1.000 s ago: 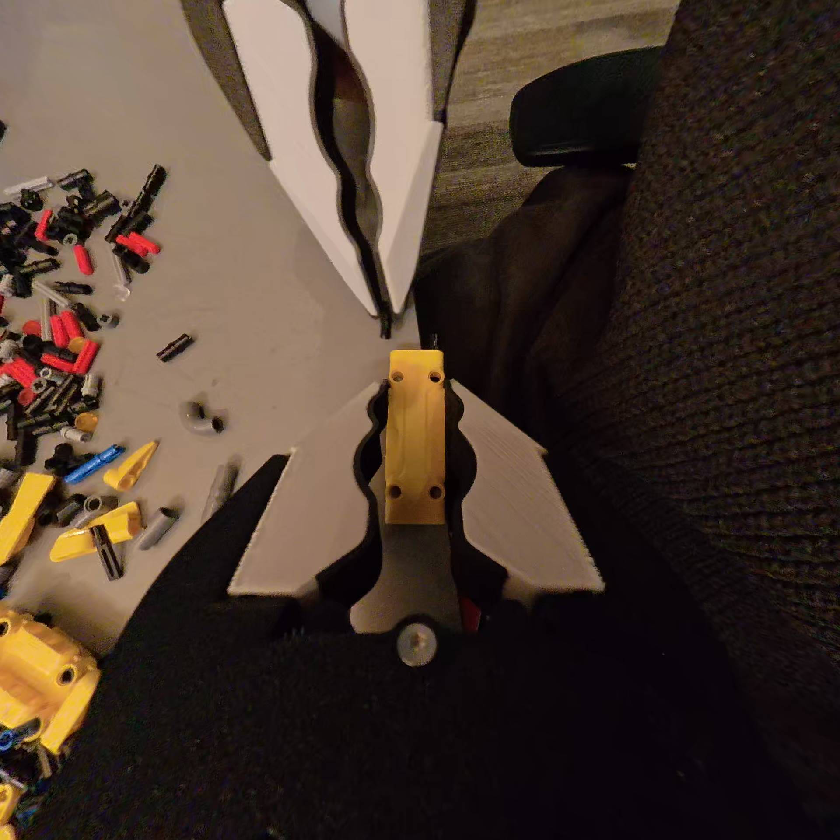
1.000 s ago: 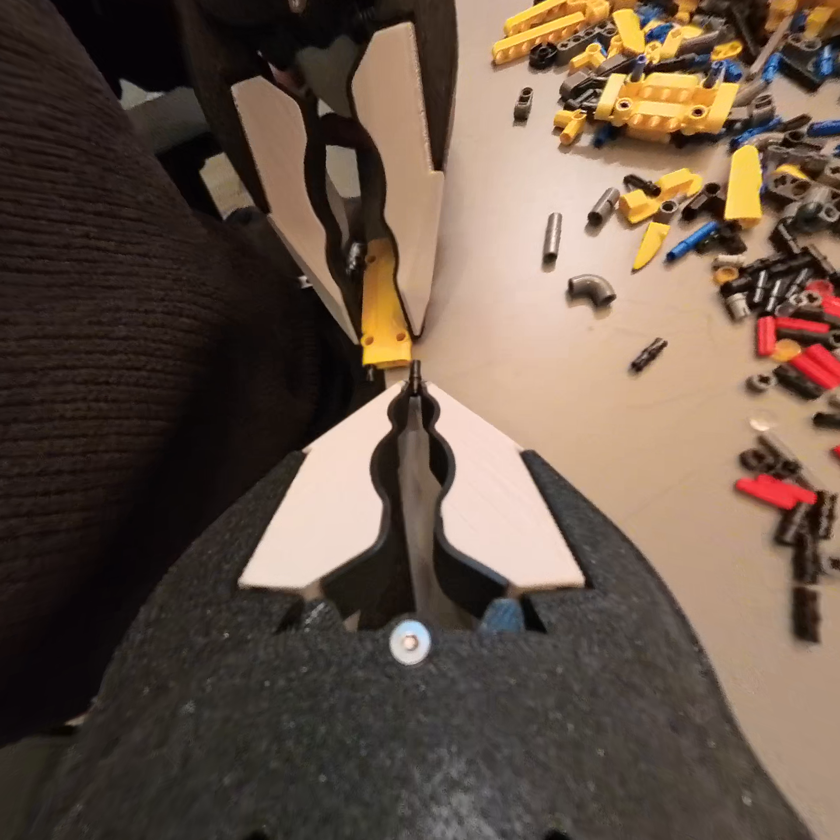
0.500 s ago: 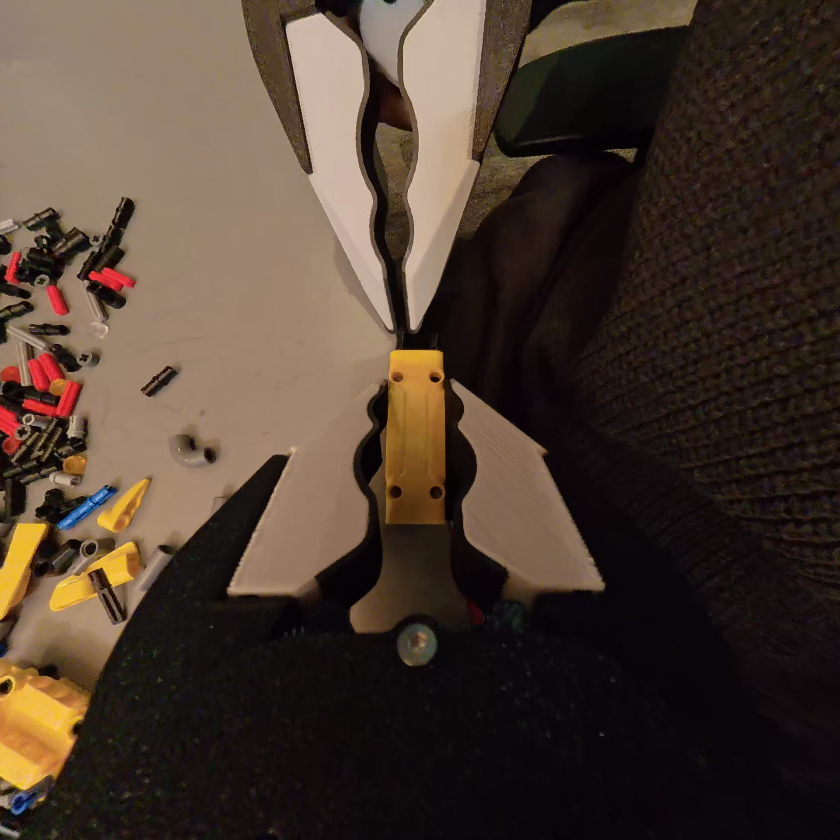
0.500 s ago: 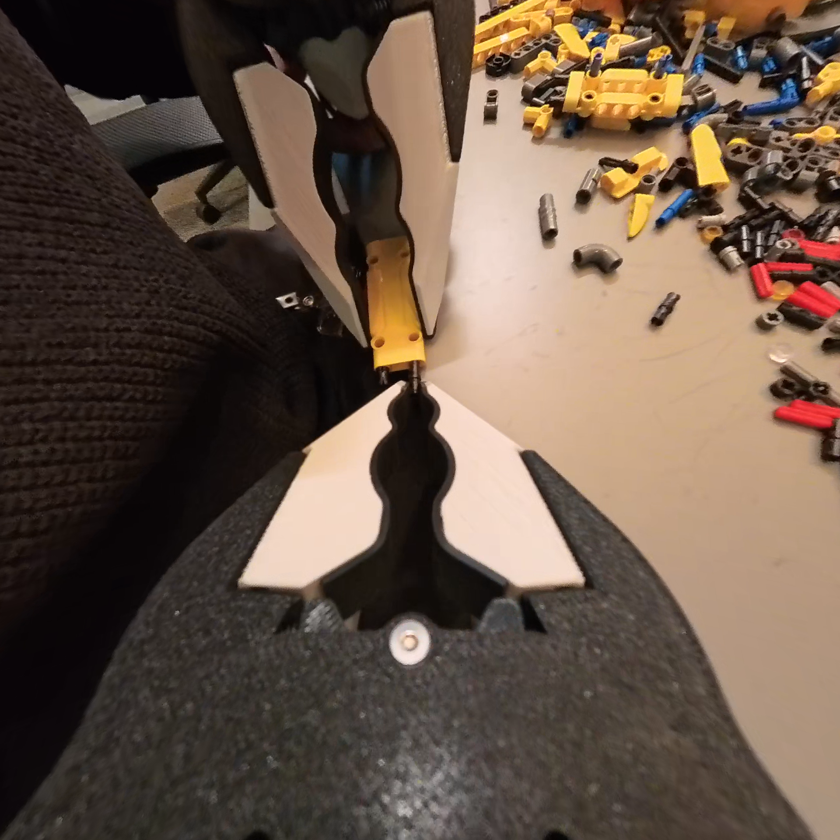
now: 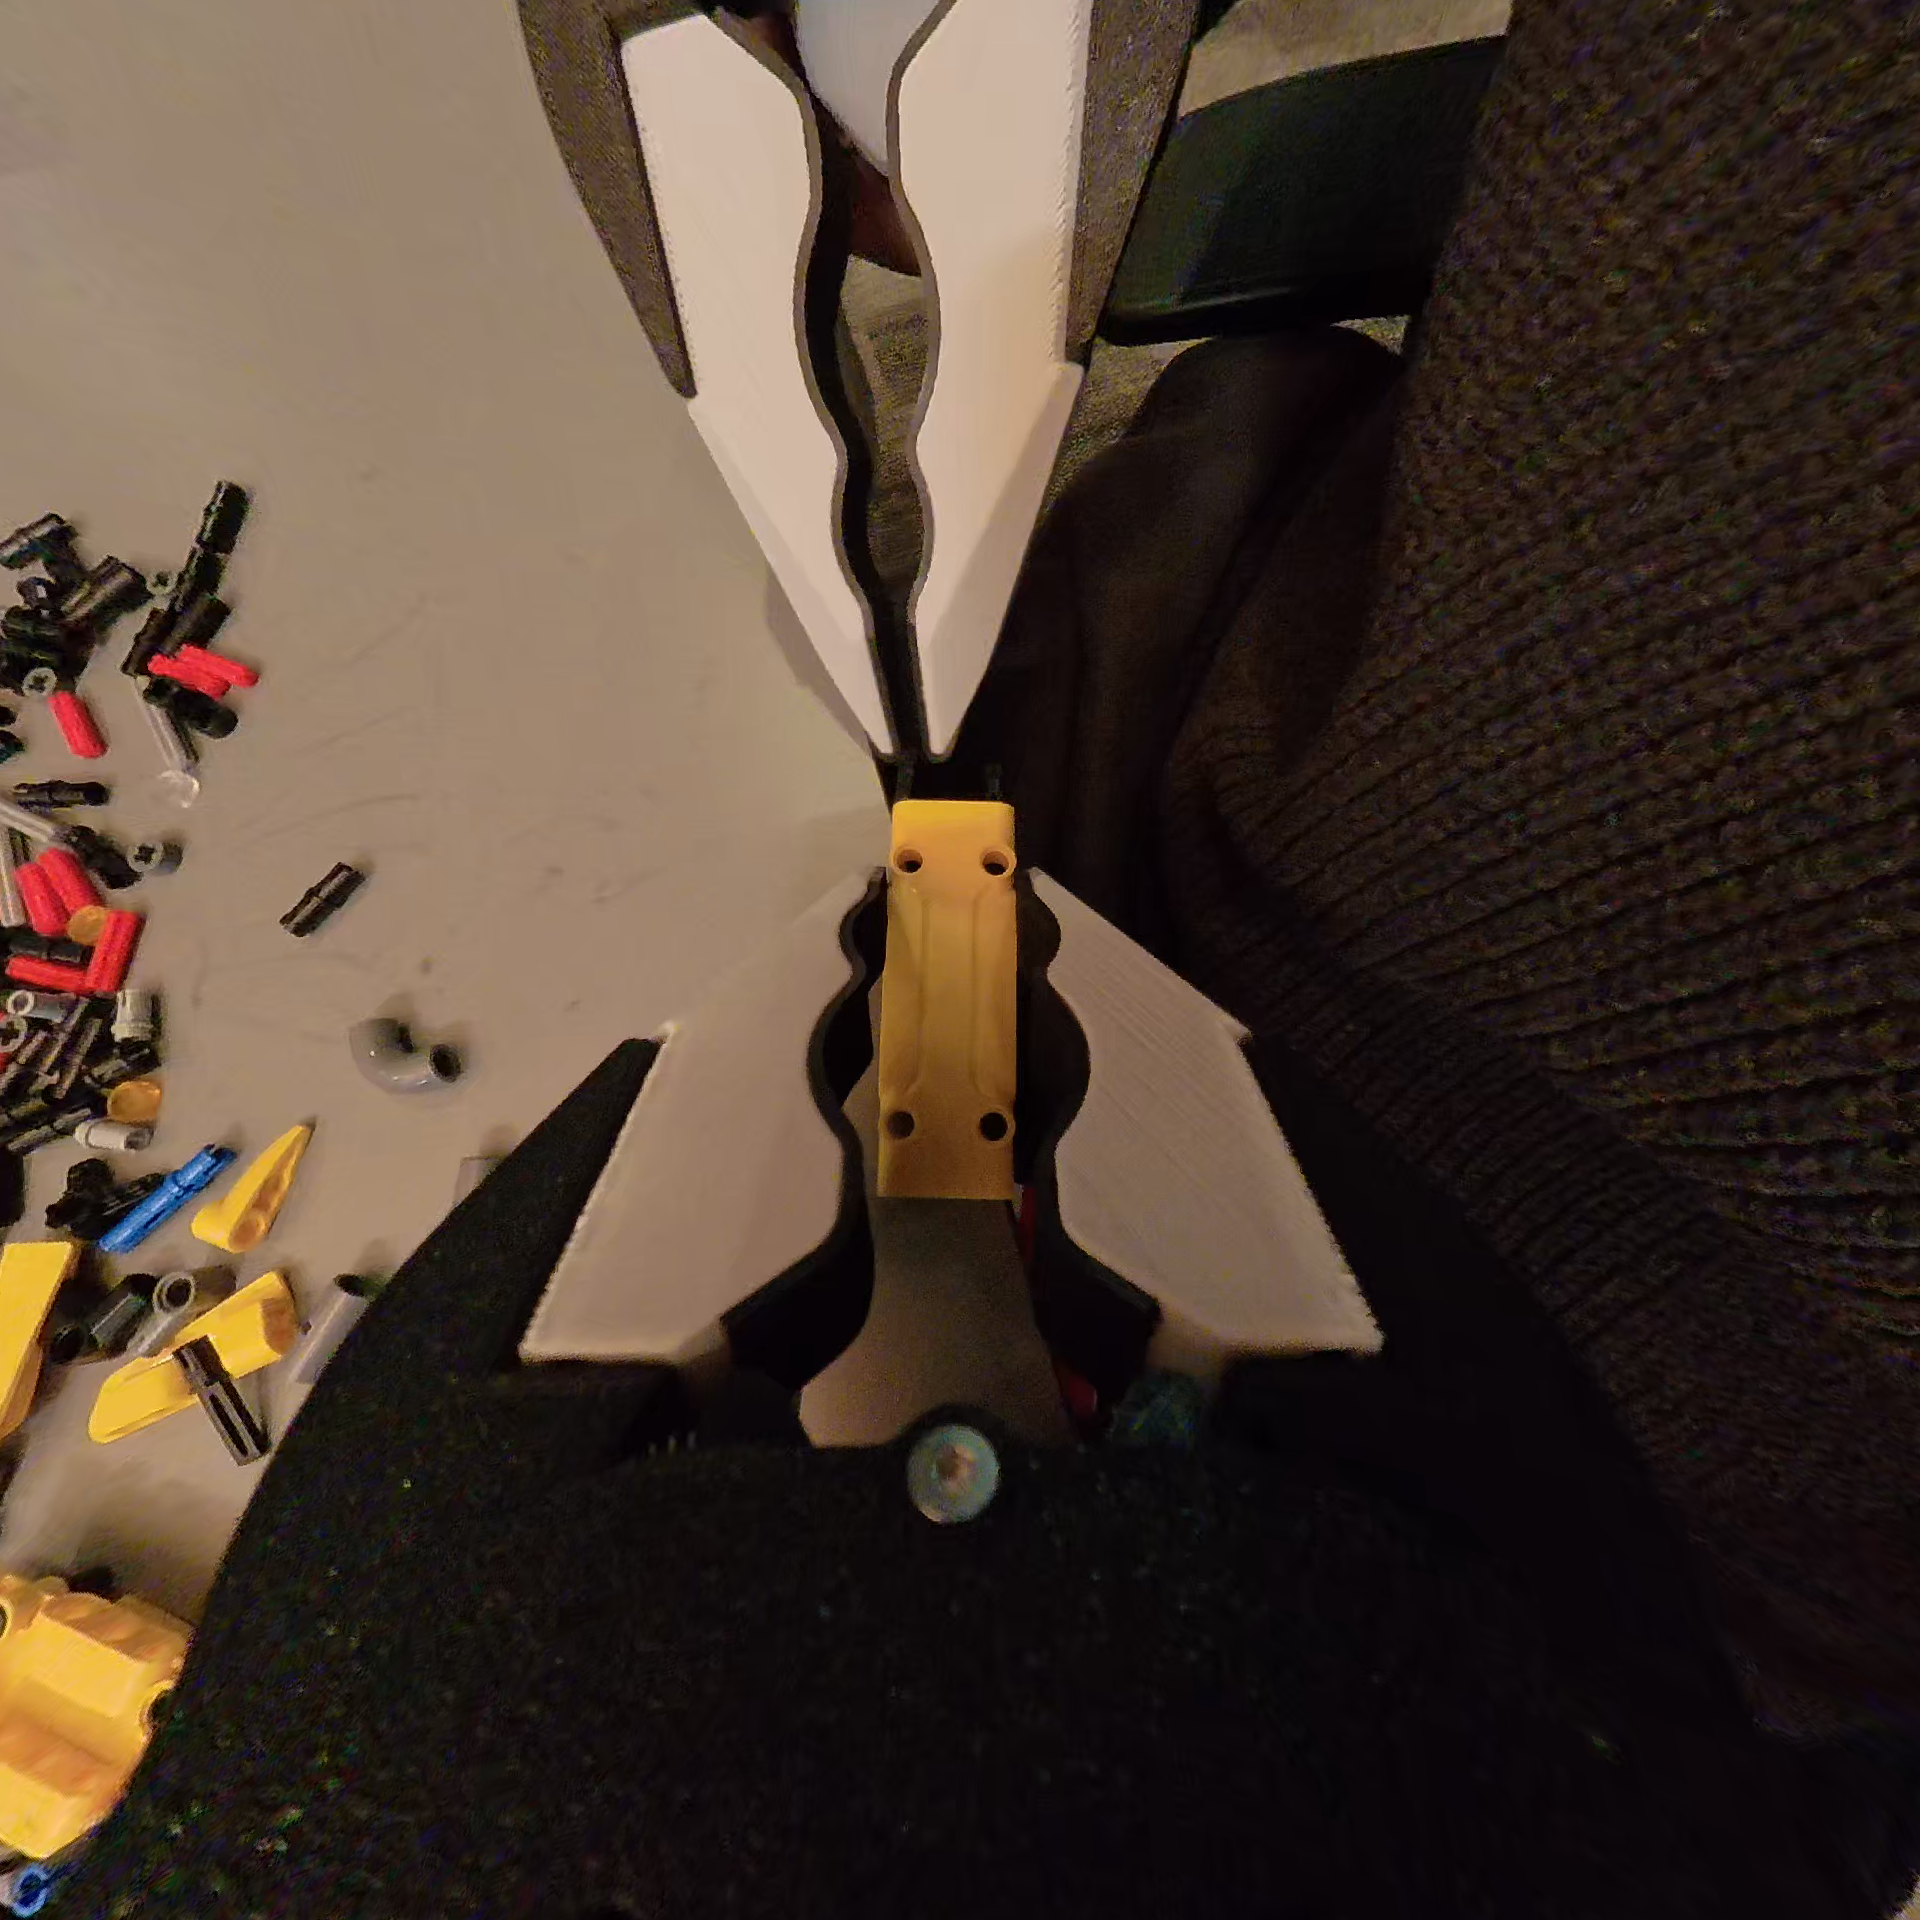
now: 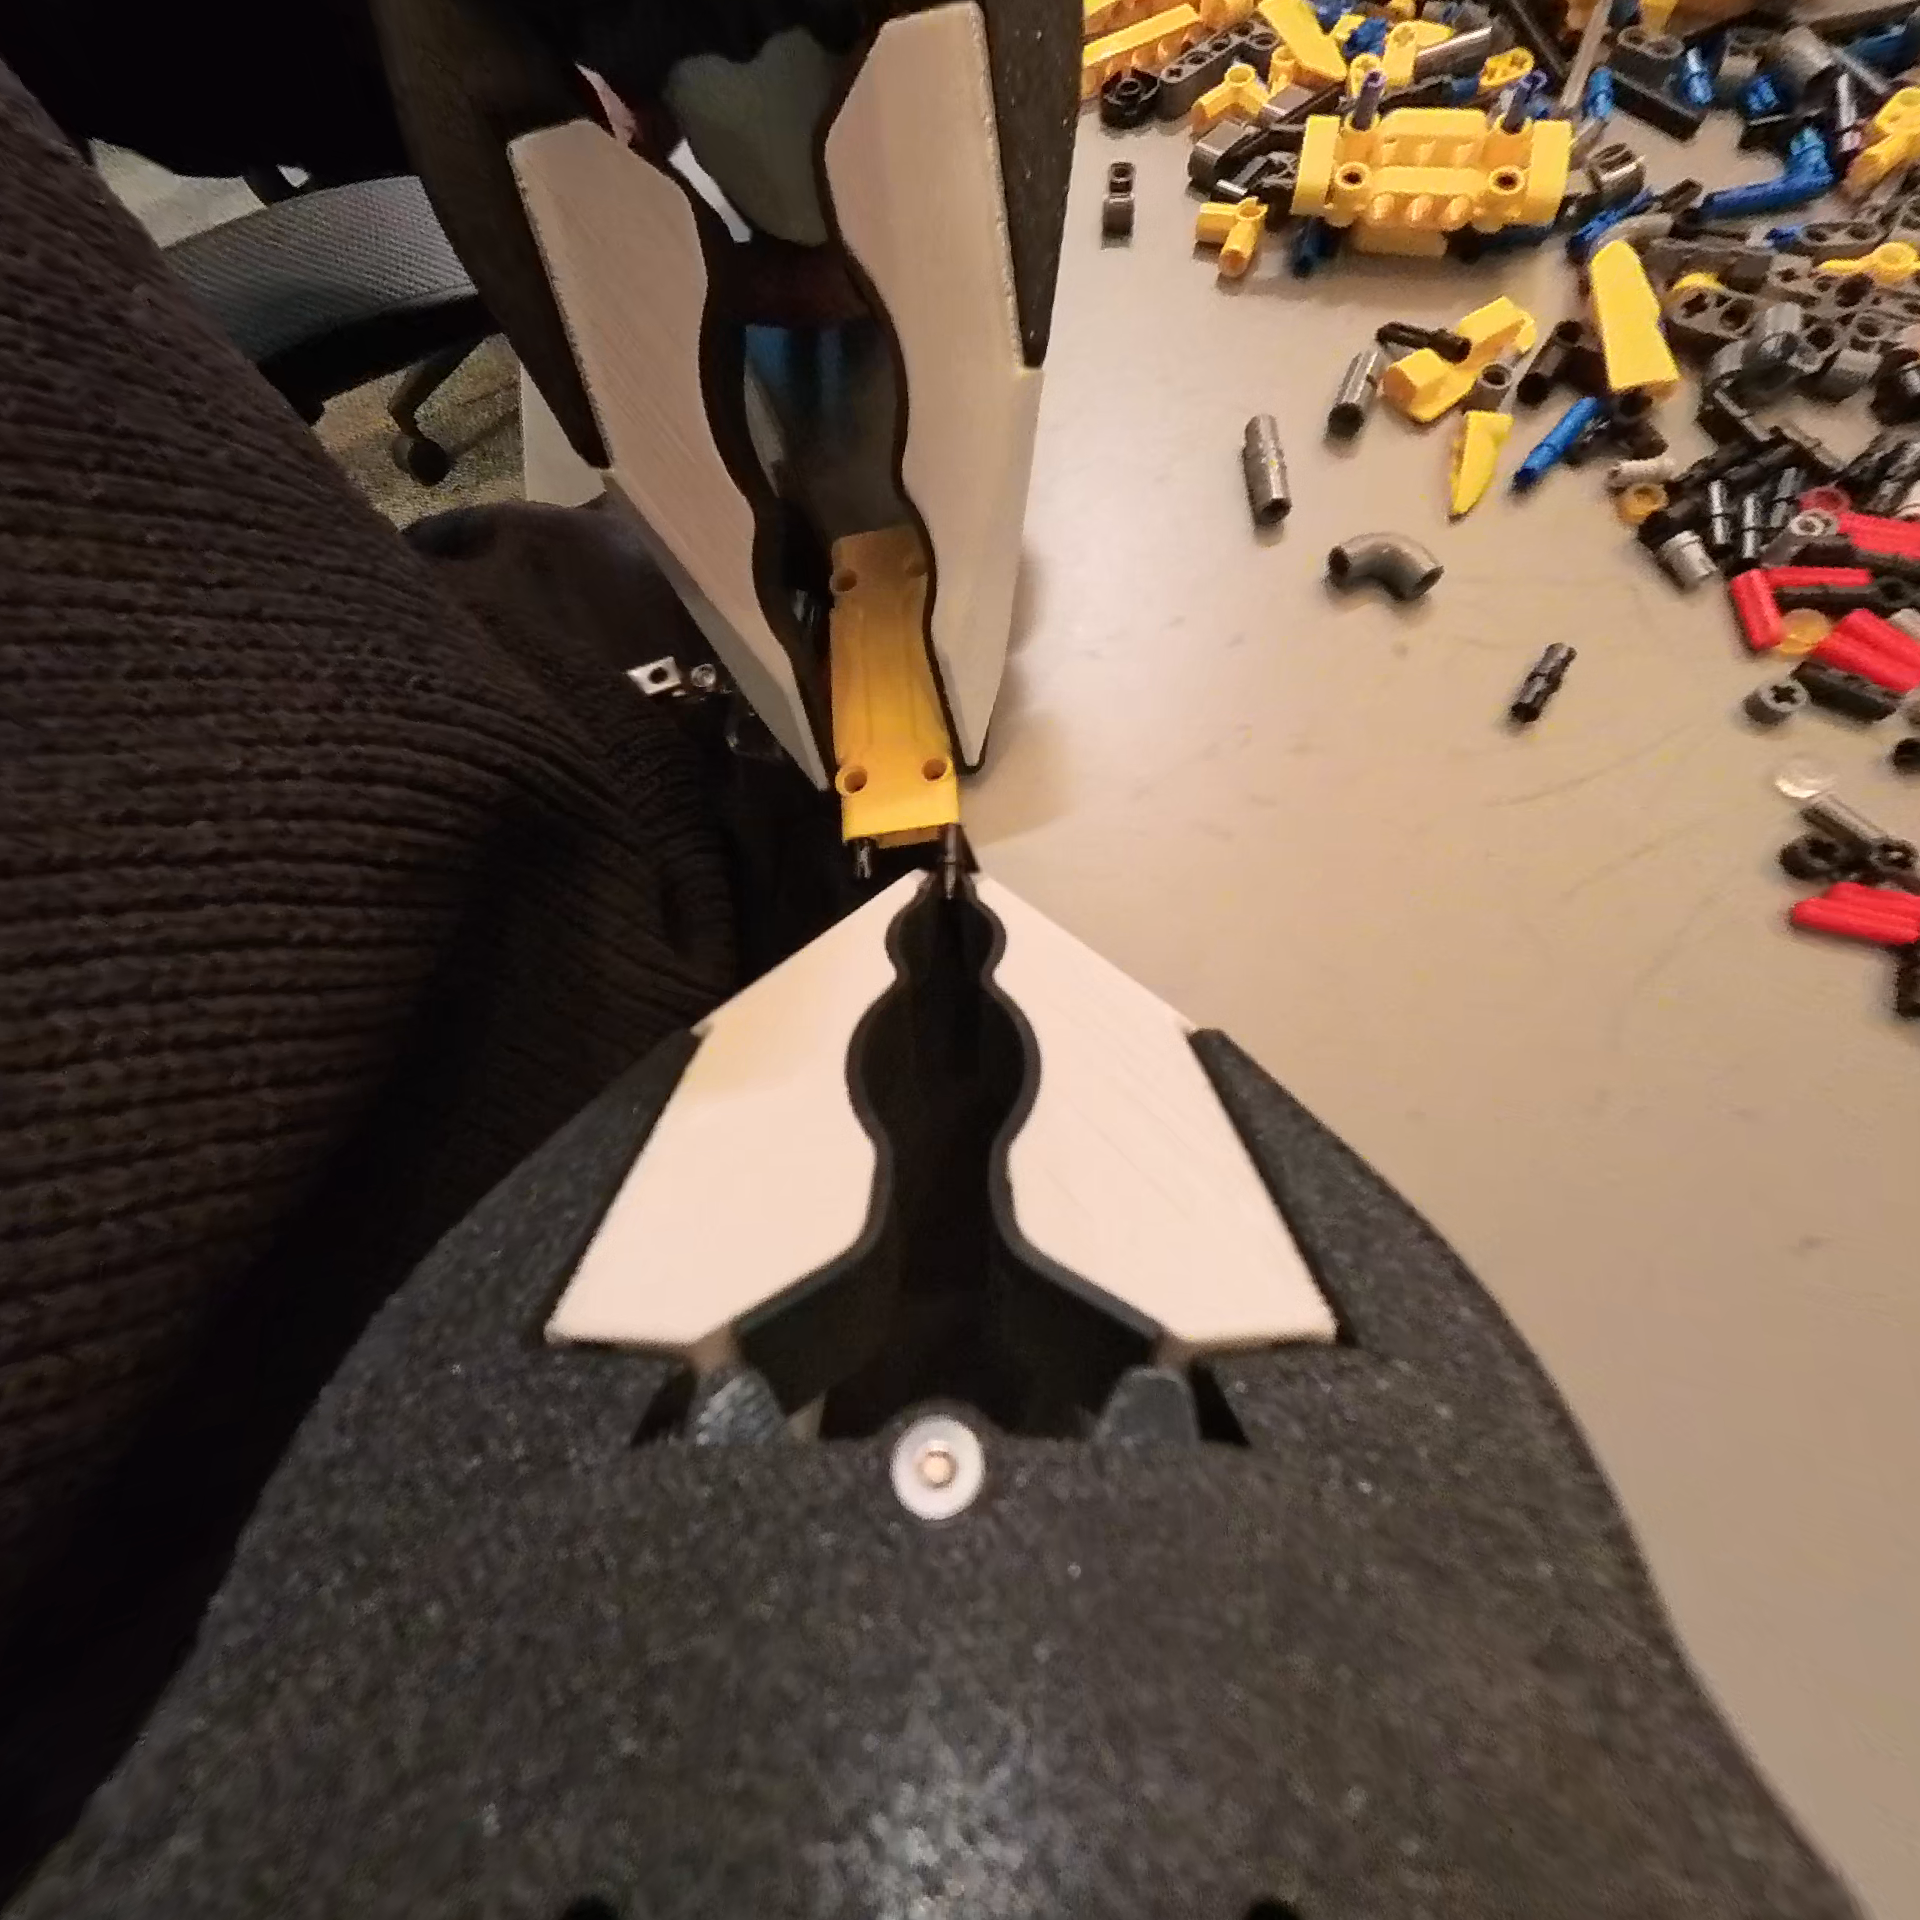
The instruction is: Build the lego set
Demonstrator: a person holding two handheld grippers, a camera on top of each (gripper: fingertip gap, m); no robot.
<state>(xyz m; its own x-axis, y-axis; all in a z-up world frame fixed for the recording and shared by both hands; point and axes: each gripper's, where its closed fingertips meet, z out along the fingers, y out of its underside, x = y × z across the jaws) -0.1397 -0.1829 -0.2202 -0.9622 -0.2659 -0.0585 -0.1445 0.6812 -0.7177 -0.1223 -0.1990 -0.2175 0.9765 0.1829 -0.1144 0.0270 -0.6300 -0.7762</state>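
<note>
In my left gripper (image 5: 951, 883) the white fingers (image 5: 727, 1143) are closed on a long yellow plastic brick panel with small round holes (image 5: 948, 1018), which lies along the fingers with its far end sticking out past the tips. Two thin black pins show at that far end.

My right gripper (image 6: 948, 883) has its fingers (image 6: 1132, 1153) almost together, and between the tips they pinch a small black plastic pin (image 6: 952, 864). This pin touches the end of the yellow panel (image 6: 896, 717), at its corner on the side of the surface. The two grippers meet tip to tip over the near edge of the grey surface (image 6: 1299, 935), just beside a person's dark knitted sleeve (image 6: 260, 779).

Farther on the surface lie a grey curved elbow piece (image 6: 1387, 566) and one loose black connector (image 6: 1543, 681). Beyond them, toward the far edge, is a heap of yellow, black, red and blue building parts (image 6: 1662, 343), with a yellow block with studs (image 6: 1439, 177) in it.
</note>
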